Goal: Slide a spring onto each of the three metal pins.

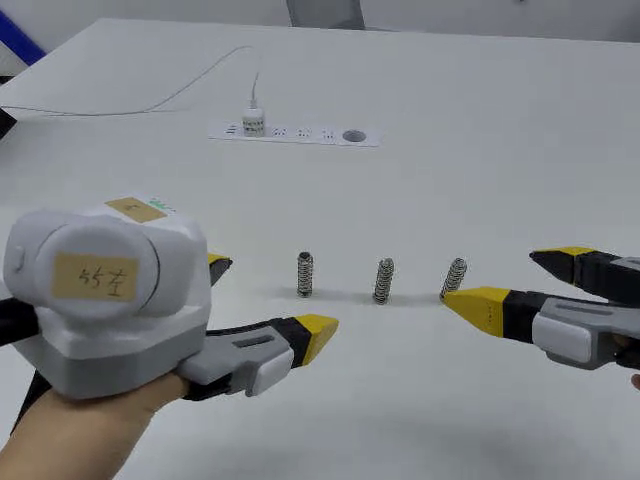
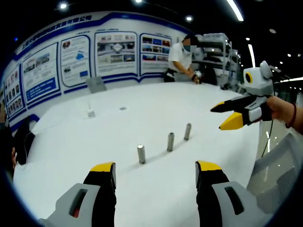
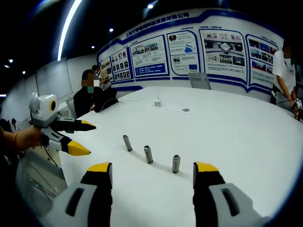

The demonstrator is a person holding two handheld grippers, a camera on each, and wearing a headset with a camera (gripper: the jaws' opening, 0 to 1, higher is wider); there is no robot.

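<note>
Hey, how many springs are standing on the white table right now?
3, upright in a row on the table: the left spring nearest the left gripper, the middle spring, and the right spring close to a jaw of the right gripper. None seems hidden.

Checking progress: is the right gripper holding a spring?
No, the right gripper stands open with nothing between its jaws.

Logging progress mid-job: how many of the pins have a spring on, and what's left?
Done: in the head view the left spring, middle spring and right spring all stand as if on hidden pins. In hand: nothing; left claw and right claw are open and empty. Left: apparently nothing.
</note>
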